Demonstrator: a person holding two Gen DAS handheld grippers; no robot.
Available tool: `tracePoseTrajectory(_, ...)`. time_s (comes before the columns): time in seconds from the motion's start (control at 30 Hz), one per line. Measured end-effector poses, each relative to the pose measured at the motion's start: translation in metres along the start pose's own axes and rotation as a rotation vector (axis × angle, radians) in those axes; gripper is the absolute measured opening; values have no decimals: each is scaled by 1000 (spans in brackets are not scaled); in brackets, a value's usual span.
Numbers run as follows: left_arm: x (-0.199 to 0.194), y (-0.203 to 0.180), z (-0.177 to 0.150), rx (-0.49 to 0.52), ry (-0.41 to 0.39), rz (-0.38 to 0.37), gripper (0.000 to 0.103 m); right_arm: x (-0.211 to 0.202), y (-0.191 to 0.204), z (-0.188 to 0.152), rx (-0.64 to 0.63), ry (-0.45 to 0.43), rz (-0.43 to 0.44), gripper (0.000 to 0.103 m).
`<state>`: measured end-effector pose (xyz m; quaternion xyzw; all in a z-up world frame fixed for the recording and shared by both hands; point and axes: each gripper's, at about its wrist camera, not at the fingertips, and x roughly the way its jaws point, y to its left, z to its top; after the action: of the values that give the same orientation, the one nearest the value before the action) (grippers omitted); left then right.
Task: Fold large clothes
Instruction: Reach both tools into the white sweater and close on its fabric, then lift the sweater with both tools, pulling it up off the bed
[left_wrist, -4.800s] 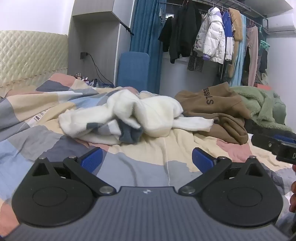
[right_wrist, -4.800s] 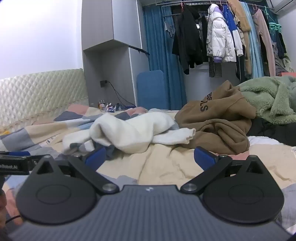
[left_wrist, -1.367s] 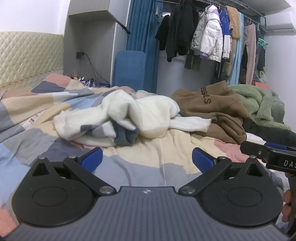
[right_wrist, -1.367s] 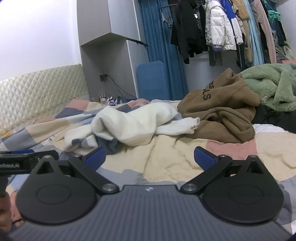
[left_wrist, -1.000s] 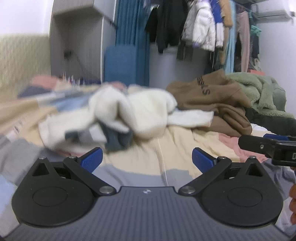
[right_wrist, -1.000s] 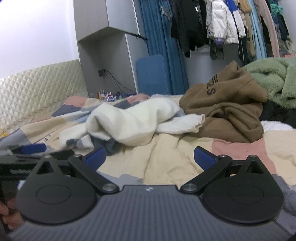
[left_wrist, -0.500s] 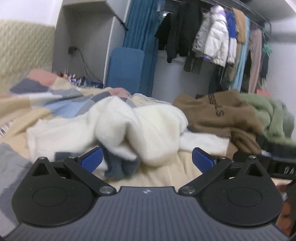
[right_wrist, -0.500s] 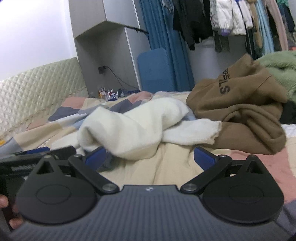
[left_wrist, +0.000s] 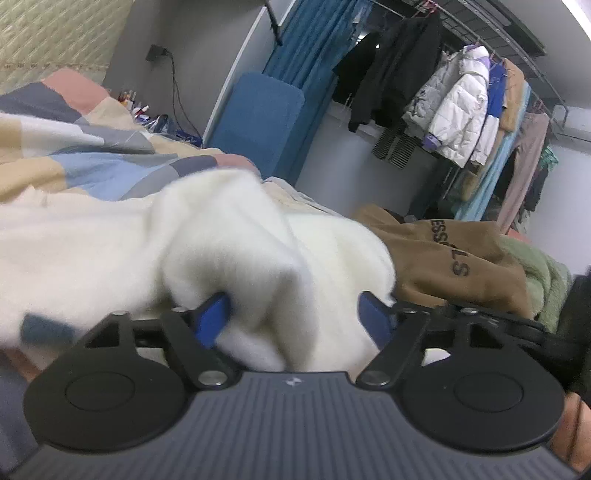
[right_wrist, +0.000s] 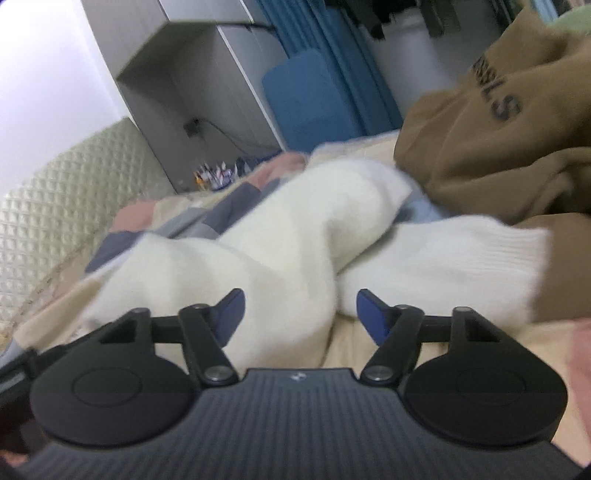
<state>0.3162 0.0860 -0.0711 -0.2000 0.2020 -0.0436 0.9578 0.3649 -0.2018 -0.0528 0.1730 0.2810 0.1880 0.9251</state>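
Closing, jaws still apart, left gripper (left_wrist: 293, 314) and right gripper (right_wrist: 300, 310) around folds of crumpled fluffy cream-white sweater (left_wrist: 229, 251) on patchwork quilt (left_wrist: 74, 147), brown printed hoodie (right_wrist: 498, 122) touching its far ribbed cuff (right_wrist: 509, 254).

Left gripper (left_wrist: 293, 314) jaws closing around white sweater (left_wrist: 229, 251) (blurred), brown hoodie (left_wrist: 454, 266) beyond
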Motion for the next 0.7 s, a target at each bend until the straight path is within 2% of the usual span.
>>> tracePoseTrajectory(0.1, 13, 16, 5, -67, -17, -15, 62, 35, 1, 9, -19, 19, -5, 65)
tracePoseTrajectory(0.13, 17, 22, 6, -102, -18, -24, 59, 44, 1, 12, -35, 8, -34, 65)
tracePoseTrajectory(0.2, 27, 32, 11, -129, 0, -21, 42, 58, 0, 14, -57, -4, -91, 65)
tracePoseTrajectory(0.27, 33, 40, 15, -161, -2, -38, 36, 70, -5, 19, -49, -18, -94, 65)
tracePoseTrajectory(0.3, 35, 44, 18, -181, -7, -51, 32, 74, -6, 21, -36, -22, -77, 56)
tracePoseTrajectory(0.33, 36, 47, 20, -193, -12, -59, 30, 77, -10, 24, -27, -19, -59, 43)
tracePoseTrajectory(0.37, 35, 49, 22, -200, -16, -65, 27, 79, -13, 27, -16, -13, -40, 35)
tracePoseTrajectory(0.4, 32, 50, 22, -209, -22, -74, 25, 79, -13, 29, -7, -4, -18, 19)
tracePoseTrajectory(0.43, 28, 50, 23, -219, -26, -86, 24, 77, -12, 30, -3, 4, 3, 13)
tracePoseTrajectory(0.53, 9, 52, 29, -283, -53, -130, 21, 56, -1, 31, -62, -18, 1, 11)
tracePoseTrajectory(0.7, -50, 50, 28, -297, -90, -151, 20, 12, 14, 31, -140, -45, 0, 9)
